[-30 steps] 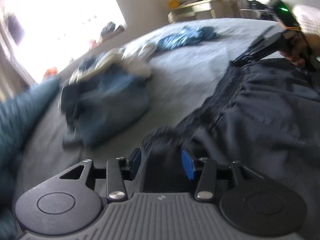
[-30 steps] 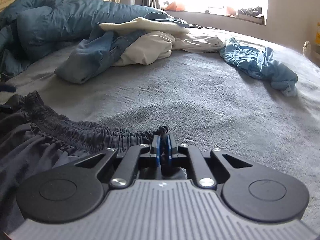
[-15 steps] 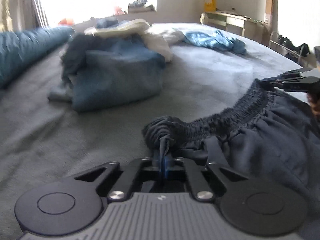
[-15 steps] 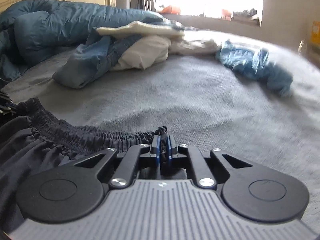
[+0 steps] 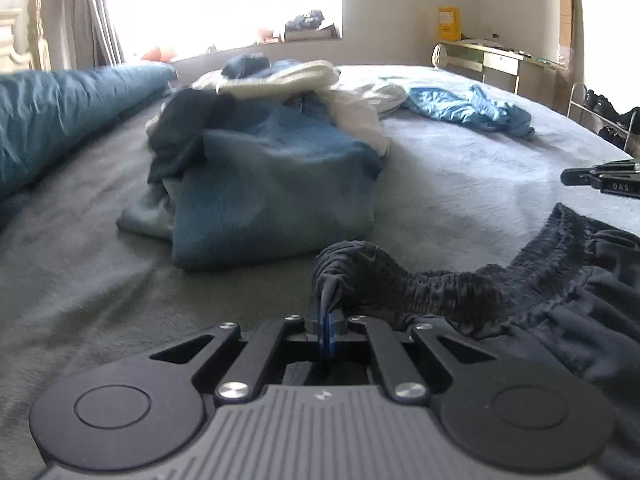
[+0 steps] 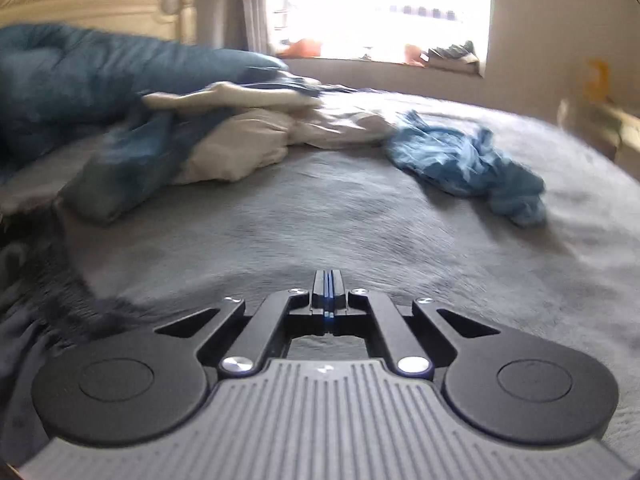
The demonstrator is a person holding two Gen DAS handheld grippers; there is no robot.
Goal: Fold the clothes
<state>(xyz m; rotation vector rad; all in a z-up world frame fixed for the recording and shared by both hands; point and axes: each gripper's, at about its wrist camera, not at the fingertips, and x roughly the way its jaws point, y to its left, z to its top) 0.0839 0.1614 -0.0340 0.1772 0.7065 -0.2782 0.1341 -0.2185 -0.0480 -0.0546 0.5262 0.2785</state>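
Now one dark shorts waistband pinched by left tongs, right tongs closed empty, one clothes pile

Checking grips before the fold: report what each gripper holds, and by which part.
The left gripper is shut on the dark grey elastic-waist shorts, pinching the gathered waistband at its end. The right gripper is shut with nothing between its pads.

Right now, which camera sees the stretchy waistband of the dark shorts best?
The left wrist view. There the gathered waistband runs sharp across the frame, its end pinched in the left gripper. In the right wrist view the dark shorts are only a blurred patch at the left edge, clear of the right gripper.
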